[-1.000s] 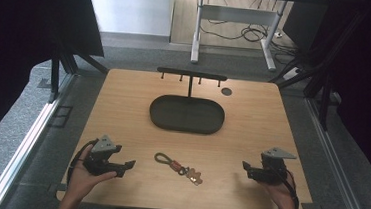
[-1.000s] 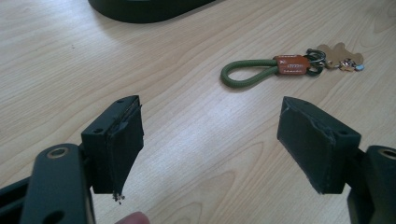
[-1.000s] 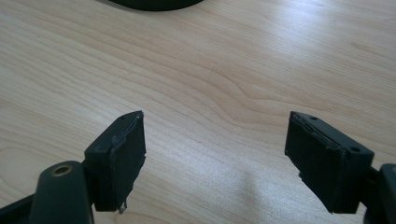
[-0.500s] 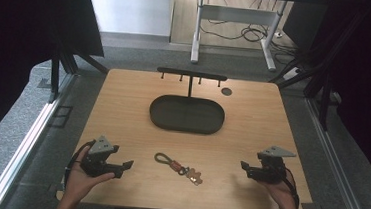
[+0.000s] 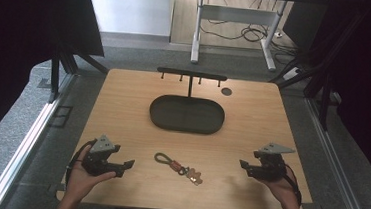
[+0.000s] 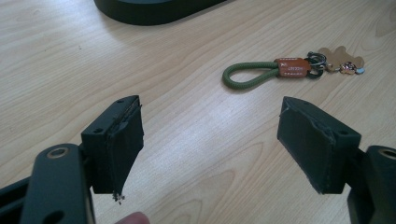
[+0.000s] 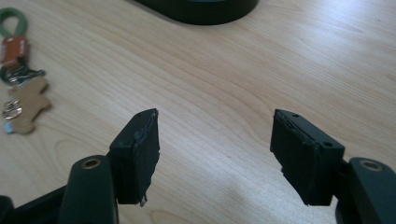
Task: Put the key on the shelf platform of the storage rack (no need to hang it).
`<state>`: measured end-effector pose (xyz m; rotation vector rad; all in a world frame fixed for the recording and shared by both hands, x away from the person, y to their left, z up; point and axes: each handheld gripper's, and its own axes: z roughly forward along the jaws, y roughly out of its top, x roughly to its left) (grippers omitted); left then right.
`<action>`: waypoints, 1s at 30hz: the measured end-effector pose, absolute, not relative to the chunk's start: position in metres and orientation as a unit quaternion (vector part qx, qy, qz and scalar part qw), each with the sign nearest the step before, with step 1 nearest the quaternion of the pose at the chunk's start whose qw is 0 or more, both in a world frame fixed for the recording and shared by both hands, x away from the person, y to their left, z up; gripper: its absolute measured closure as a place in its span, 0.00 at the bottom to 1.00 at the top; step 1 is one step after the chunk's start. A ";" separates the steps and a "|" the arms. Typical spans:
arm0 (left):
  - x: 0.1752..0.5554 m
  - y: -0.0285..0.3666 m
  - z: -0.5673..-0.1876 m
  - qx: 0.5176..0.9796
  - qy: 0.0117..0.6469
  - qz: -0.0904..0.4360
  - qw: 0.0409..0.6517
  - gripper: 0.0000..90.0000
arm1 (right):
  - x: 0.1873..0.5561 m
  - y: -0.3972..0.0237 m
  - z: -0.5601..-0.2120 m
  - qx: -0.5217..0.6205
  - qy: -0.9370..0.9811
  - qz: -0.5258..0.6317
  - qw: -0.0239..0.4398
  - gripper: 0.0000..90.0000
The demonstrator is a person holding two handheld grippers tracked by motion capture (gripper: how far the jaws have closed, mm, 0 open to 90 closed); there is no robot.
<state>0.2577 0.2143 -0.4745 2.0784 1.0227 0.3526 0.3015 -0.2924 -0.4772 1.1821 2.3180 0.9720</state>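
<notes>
— What lies between the two hands?

— A keyring with a green cord loop, orange tag and tan bear-shaped fob (image 5: 177, 166), flat on the pale wooden surface (image 5: 252, 120), near the front edge and about midway between the two hands. Nothing touches it.

— And the tongs?

— The left tongs (image 6: 210, 140), held low at the front left corner, are spread wide with bare wood between their black pads; the keyring sits ahead of them, well apart. The right tongs (image 7: 215, 149), at the front right, also stand apart, empty, though their jaws have just been closing. The keyring lies off to their left side in the right gripper view.

— Anything further back?

— A dark oval tray (image 5: 186, 114) at the middle of the surface, and behind it a black T-shaped rack with small pegs (image 5: 191, 76). A small dark disc (image 5: 226, 91) rests near the rack's right end.
</notes>
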 end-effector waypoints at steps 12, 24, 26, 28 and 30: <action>0.260 0.208 -0.472 0.820 0.392 0.126 0.399 0.25 | 0.310 -0.260 -0.446 0.372 0.857 0.319 0.159 0.41; 0.261 0.204 -0.473 0.825 0.387 0.126 0.393 0.25 | 0.328 -0.221 -0.425 0.344 0.877 0.303 0.143 0.45; 0.261 0.204 -0.474 0.825 0.386 0.126 0.392 0.25 | 0.331 -0.215 -0.422 0.337 0.882 0.298 0.141 0.46; 0.261 0.203 -0.474 0.827 0.383 0.127 0.392 0.25 | 0.334 -0.208 -0.420 0.329 0.886 0.294 0.139 0.46; 0.263 0.201 -0.476 0.828 0.382 0.124 0.391 0.25 | 0.338 -0.198 -0.419 0.322 0.891 0.291 0.131 0.47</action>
